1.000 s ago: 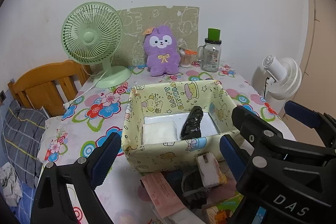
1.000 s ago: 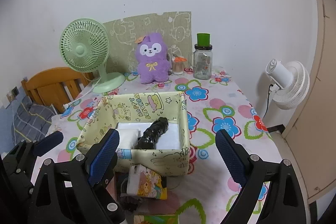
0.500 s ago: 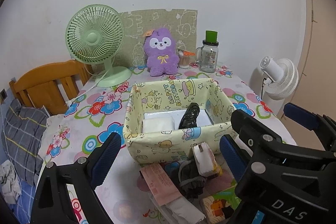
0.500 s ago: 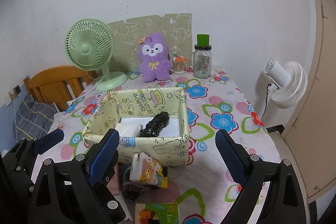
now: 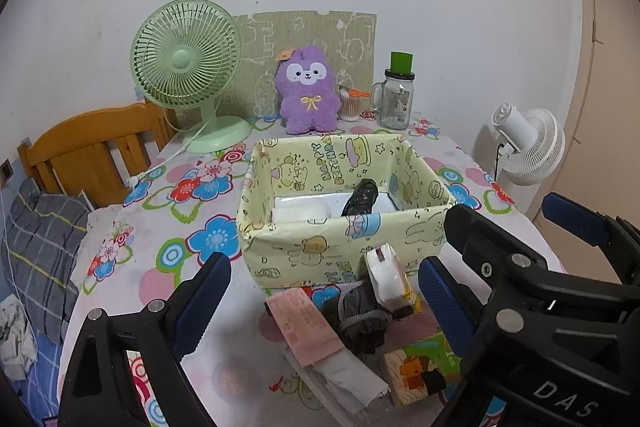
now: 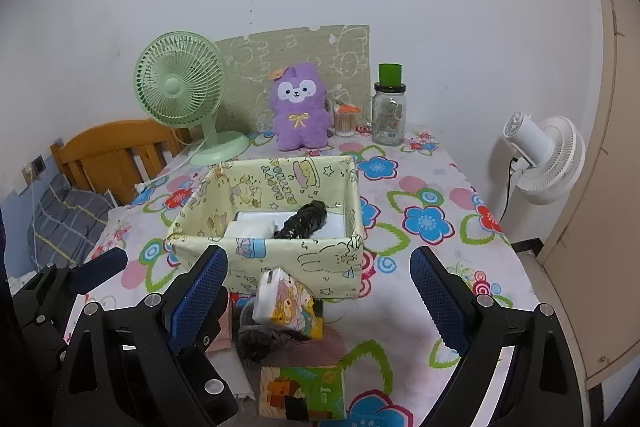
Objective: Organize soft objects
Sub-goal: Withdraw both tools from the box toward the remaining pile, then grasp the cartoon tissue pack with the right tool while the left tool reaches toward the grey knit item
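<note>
With both our left gripper (image 5: pixel 324 301) and right gripper (image 6: pixel 320 291) spread wide and empty, we judge the cartoon tissue pack (image 6: pixel 286 301), lying just before the fabric bin (image 6: pixel 264 257), light and squashy, best pinched across its middle.

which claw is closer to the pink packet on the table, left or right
Left. The left claw is open right around the pink packet, which lies between its fingers. The right claw is open further right, over the cartoon tissue pack.

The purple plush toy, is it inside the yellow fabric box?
No, the purple plush toy sits on the table behind the yellow fabric box, against the green board.
</note>
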